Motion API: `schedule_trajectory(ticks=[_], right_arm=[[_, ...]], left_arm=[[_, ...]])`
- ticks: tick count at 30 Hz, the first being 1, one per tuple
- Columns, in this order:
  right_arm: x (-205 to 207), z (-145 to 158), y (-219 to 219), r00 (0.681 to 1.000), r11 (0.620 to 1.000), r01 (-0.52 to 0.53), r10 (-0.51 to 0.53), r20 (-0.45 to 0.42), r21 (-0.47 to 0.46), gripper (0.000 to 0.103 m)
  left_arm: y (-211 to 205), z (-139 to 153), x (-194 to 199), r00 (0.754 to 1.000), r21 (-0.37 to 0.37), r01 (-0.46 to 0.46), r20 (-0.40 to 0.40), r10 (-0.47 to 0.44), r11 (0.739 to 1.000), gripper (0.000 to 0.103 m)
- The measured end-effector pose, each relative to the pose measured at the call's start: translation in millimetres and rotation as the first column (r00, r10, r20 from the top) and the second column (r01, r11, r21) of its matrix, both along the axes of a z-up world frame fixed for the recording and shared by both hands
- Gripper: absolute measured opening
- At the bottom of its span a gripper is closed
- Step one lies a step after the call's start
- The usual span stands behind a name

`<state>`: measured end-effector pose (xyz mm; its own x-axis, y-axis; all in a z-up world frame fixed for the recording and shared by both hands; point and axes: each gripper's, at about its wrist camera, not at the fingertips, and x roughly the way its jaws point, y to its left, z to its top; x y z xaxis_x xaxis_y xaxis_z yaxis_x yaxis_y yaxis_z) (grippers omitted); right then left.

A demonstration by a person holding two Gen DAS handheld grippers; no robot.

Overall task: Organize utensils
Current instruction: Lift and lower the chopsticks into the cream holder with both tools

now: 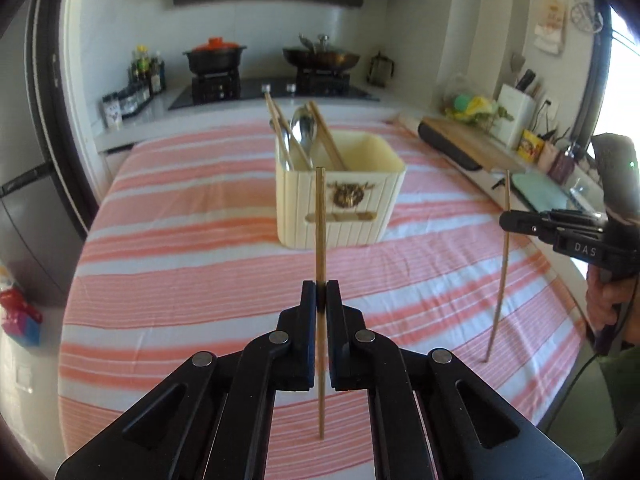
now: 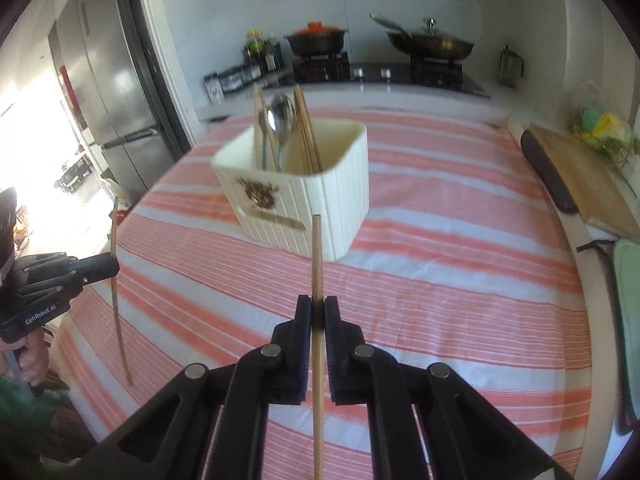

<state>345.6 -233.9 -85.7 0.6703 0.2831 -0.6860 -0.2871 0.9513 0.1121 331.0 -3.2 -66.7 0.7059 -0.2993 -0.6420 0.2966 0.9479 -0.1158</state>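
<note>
A cream ribbed utensil holder (image 1: 340, 196) (image 2: 304, 196) stands on the striped tablecloth, with spoons (image 1: 302, 128) (image 2: 280, 116) and several chopsticks leaning in it. My left gripper (image 1: 320, 292) is shut on a wooden chopstick (image 1: 320, 220), held upright above the cloth in front of the holder. My right gripper (image 2: 317, 308) is shut on a second chopstick (image 2: 317, 260), also upright. Each gripper shows in the other's view: the right gripper (image 1: 505, 220) at the right edge with its chopstick (image 1: 500, 280), the left gripper (image 2: 114, 266) at the left edge with its chopstick (image 2: 118, 312).
The table (image 1: 180, 280) wears a pink and white striped cloth. Behind it runs a counter with a stove, a black pot (image 1: 216, 56) and a lidded pan (image 1: 320, 56). A cutting board (image 1: 472, 144) and clutter lie along the right. A fridge (image 2: 108, 80) stands at the left.
</note>
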Motion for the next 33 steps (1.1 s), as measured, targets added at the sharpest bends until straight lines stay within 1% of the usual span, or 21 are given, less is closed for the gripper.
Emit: schedule_trajectory(ticks=[3, 6, 8, 11, 13, 18, 24, 27, 30, 33], right_arm=[[-26.7, 25.0, 1.9, 0.995, 1.0, -0.003, 0.002, 0.096, 0.019, 0.007], [-39.1, 42.5, 5.6, 0.982, 1.0, 0.018, -0.022, 0.19, 0.022, 0.007], [-42.1, 55.3, 5.5, 0.97, 0.999, 0.031, -0.038, 0.238, 0.035, 0.007], [-45.6, 78.6, 4.4, 0.957, 0.997, 0.04, -0.057, 0.284, 0.068, 0.007], [-46.3, 96.5, 2.4, 0.949, 0.996, 0.039, -0.061, 0.308, 0.079, 0.007], [-45.7, 133.9, -1.5, 0.936, 0.997, 0.027, -0.05, 0.347, 0.07, 0.007], [-39.8, 168.8, -1.5, 0.914, 1.0, 0.02, -0.027, 0.405, 0.02, 0.007], [-31.0, 183.1, 2.5, 0.901, 1.0, 0.012, -0.013, 0.433, 0.005, 0.007], [-18.4, 194.7, 9.6, 0.88, 1.0, 0.0, 0.003, 0.475, -0.006, 0.007], [0.2, 198.6, 18.5, 0.863, 1.0, -0.019, 0.021, 0.504, -0.009, 0.007]], left_arm=[[-0.7, 19.0, -14.1, 0.996, -0.036, -0.005, 0.092, 0.009, 0.999, 0.003], [1.5, 36.5, -22.7, 0.984, -0.053, -0.015, 0.176, 0.024, 0.998, 0.003], [6.5, 53.3, -24.8, 0.976, -0.068, -0.02, 0.215, 0.035, 0.997, 0.003], [12.8, 78.4, -28.6, 0.965, -0.099, -0.018, 0.258, 0.043, 0.995, 0.003], [15.9, 94.6, -30.5, 0.959, -0.108, -0.013, 0.28, 0.043, 0.994, 0.003], [21.6, 129.1, -31.7, 0.943, -0.117, -0.005, 0.331, 0.044, 0.993, 0.002], [24.2, 162.2, -19.7, 0.923, -0.113, -0.009, 0.382, 0.052, 0.994, 0.003], [24.2, 174.0, -3.7, 0.916, -0.125, -0.015, 0.396, 0.063, 0.992, 0.003], [21.1, 181.7, 16.1, 0.913, -0.147, -0.018, 0.4, 0.077, 0.989, 0.003], [15.4, 184.1, 40.3, 0.911, -0.165, -0.026, 0.402, 0.091, 0.986, 0.002]])
